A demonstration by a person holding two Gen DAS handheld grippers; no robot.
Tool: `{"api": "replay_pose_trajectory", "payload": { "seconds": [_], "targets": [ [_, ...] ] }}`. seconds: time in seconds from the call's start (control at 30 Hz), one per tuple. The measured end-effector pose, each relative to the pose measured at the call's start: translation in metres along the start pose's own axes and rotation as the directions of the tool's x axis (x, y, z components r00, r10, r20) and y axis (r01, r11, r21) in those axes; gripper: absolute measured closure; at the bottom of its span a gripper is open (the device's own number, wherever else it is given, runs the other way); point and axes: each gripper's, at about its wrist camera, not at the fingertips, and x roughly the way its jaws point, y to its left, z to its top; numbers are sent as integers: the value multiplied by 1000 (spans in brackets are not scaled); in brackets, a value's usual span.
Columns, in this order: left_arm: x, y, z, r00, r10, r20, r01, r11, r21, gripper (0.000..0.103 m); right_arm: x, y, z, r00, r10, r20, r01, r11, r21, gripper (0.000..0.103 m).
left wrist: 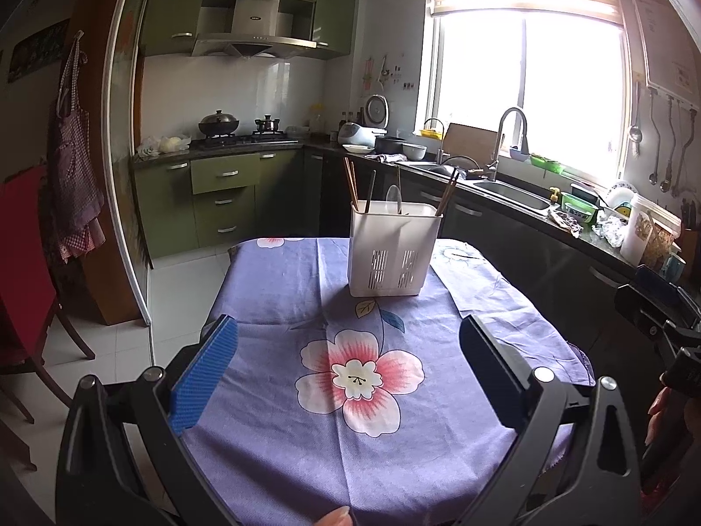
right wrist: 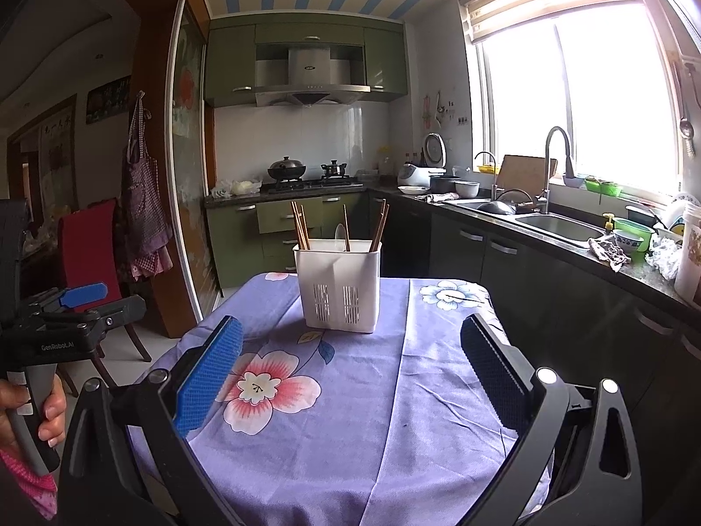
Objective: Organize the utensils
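Standing on the far half of a small table draped in a purple floral tablecloth [left wrist: 306, 298], the white slotted utensil holder [left wrist: 392, 254] was upright and already held the cutlery — brown chopsticks [left wrist: 350, 182] leaning at its left and right corners and a pale spoon [left wrist: 393, 199] in the middle. The left gripper [left wrist: 348, 372] hovered above the near edge of the cloth with its tongs spread wide and nothing between them, well apart from the holder. The right gripper [right wrist: 350, 377] was likewise spread wide and empty, pointing at the same holder. From the right wrist view a hand [right wrist: 26, 412] gripped the left tool's grey handle. A kitchen counter with a steel sink [right wrist: 556, 223] ran along the right — under a bright window.
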Motion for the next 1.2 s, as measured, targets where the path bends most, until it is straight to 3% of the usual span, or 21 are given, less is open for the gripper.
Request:
{"api": "replay_pose_trajectory", "payload": {
  "seconds": [1.2],
  "targets": [
    [-1,-8,-4,999,-20,-24,21,999,34,7,3,0,-1,1000,-5,-13,5,1000,2,5]
  ]
}}
